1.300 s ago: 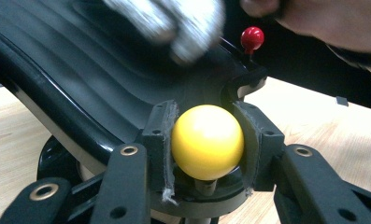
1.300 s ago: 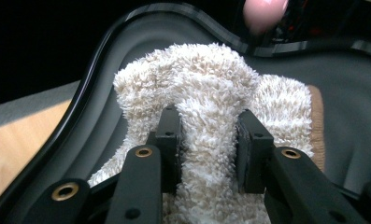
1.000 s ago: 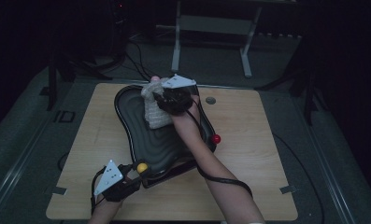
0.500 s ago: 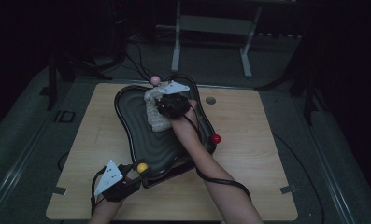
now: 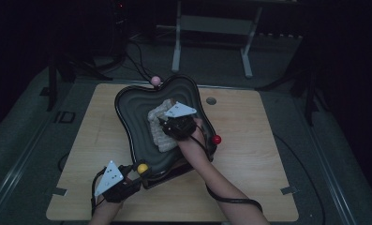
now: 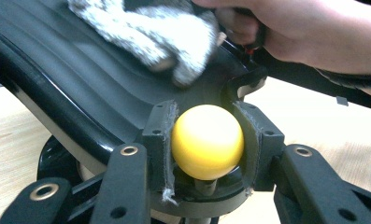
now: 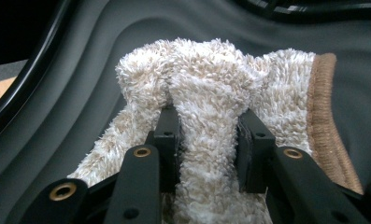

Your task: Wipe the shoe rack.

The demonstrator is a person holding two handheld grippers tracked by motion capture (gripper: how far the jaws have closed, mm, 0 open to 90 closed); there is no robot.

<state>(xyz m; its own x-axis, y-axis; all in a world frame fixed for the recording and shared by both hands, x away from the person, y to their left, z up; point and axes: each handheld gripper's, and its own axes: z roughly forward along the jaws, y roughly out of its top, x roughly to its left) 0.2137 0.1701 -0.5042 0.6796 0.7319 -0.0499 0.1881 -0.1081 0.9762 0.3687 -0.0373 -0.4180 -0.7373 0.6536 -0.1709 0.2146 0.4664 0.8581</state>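
Now towel (image 7: 206, 107) between tool (image 7: 206, 154) jaws.

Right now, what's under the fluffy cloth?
The cloth lies on the ribbed floor of the black tray, pinched by the right gripper. Whatever sits beneath its folds is covered.

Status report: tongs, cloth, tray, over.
Left tongs clamped on yellow ball knob. Right tongs pinching fluffy cream towel against wavy black tray. No obstruction.

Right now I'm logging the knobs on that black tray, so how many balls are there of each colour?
Pink ball: 1
Red ball: 1
Yellow ball: 1
Total: 3, all around the rim of the black tray.
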